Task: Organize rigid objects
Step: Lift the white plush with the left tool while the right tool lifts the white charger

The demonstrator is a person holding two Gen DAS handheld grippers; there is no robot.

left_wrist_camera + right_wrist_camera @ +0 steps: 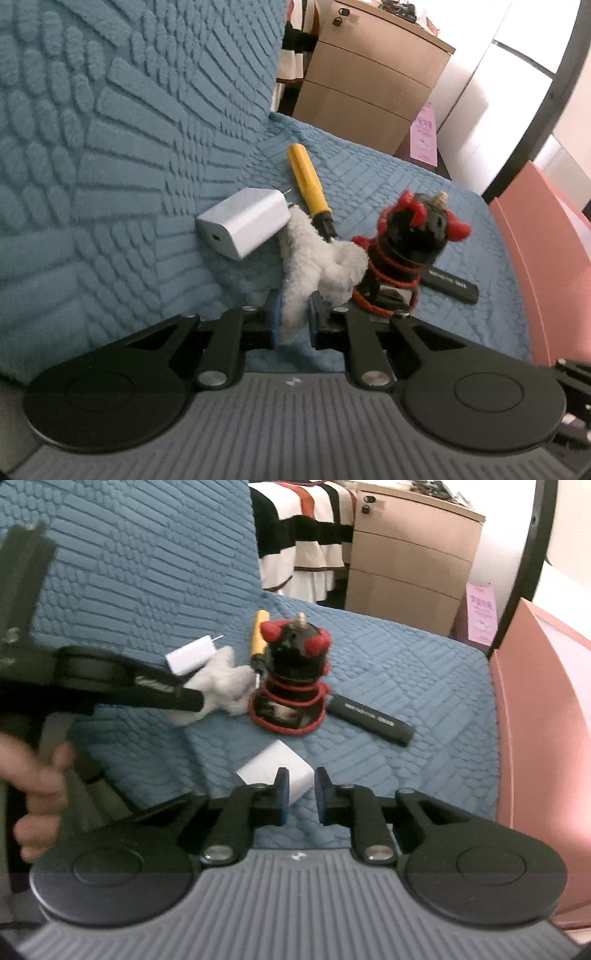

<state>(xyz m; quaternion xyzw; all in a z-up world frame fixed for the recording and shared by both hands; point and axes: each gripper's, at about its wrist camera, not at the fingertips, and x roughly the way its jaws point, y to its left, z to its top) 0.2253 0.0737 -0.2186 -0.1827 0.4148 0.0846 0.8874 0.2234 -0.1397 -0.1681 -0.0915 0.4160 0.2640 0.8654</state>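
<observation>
On a blue quilted sofa seat lie a white charger block point(242, 227), a yellow-handled screwdriver point(308, 186), a black figure with red horns and coils point(402, 251), a black stick point(448, 284) and a white fluffy item point(317, 269). My left gripper point(293, 319) is shut on the fluffy item's lower end. In the right wrist view my right gripper point(299, 794) is open and empty, with a second white block point(273, 770) just beyond its left finger. The figure point(295, 672), the stick point(369, 714), the fluffy item point(221, 683) and the left gripper point(201, 701) lie farther ahead.
The blue sofa backrest point(129, 129) rises at the left. A pink bin wall point(543, 720) stands at the right of the seat. A wooden drawer unit point(410, 557) and striped cloth point(303, 535) stand behind the sofa.
</observation>
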